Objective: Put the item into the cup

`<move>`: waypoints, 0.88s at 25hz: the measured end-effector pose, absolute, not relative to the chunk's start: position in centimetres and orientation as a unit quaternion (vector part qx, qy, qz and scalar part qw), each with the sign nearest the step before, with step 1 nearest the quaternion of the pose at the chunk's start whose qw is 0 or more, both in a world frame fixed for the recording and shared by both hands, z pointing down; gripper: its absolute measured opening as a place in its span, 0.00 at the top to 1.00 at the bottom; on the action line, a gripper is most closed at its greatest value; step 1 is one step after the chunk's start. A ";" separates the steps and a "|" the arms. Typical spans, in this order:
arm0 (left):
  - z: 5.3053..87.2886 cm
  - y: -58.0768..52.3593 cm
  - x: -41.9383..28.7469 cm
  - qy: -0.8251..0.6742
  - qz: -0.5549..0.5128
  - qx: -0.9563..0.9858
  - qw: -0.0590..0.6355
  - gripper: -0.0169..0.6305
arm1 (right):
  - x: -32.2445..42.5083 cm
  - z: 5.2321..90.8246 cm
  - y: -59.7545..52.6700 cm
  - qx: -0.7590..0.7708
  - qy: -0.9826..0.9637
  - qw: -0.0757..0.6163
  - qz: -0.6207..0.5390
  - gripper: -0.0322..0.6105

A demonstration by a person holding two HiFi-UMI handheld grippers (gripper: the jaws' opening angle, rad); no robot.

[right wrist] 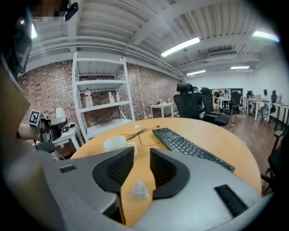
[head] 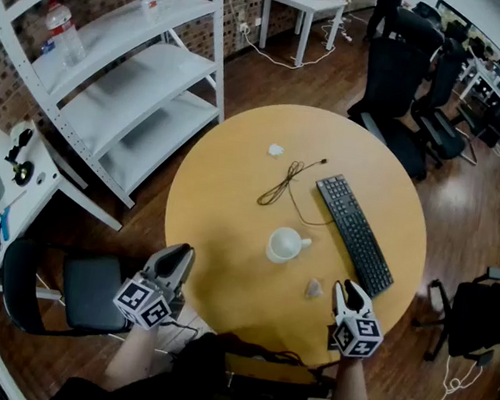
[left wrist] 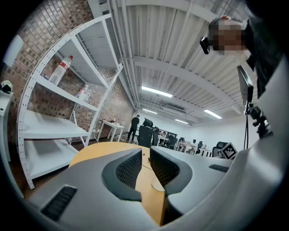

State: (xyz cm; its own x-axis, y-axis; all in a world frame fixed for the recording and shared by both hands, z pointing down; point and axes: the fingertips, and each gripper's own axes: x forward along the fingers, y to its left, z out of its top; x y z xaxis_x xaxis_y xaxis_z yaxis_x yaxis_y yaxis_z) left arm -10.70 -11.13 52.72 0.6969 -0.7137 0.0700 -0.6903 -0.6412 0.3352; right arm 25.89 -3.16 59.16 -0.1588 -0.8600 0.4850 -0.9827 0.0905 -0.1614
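Note:
A white cup stands upright near the middle of the round wooden table; the right gripper view has this cup just ahead on the left. A small pale translucent item lies on the table in front of the cup, toward me. My right gripper hovers at the table's near edge, just right of the item. In its own view the item shows low in the gap of my right gripper, untouched by the pads. My left gripper hangs off the table's left edge, and its own view shows this left gripper open and empty.
A black keyboard lies to the right of the cup, with a dark coiled cable and a small white scrap beyond. A white shelf unit stands at the left, a dark chair beside me, office chairs behind.

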 end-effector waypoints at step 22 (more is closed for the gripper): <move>55.2 -10.1 -14.9 -0.422 -0.002 0.883 0.206 0.89 | 24.2 73.2 -5.1 0.583 -0.672 0.348 0.296 0.76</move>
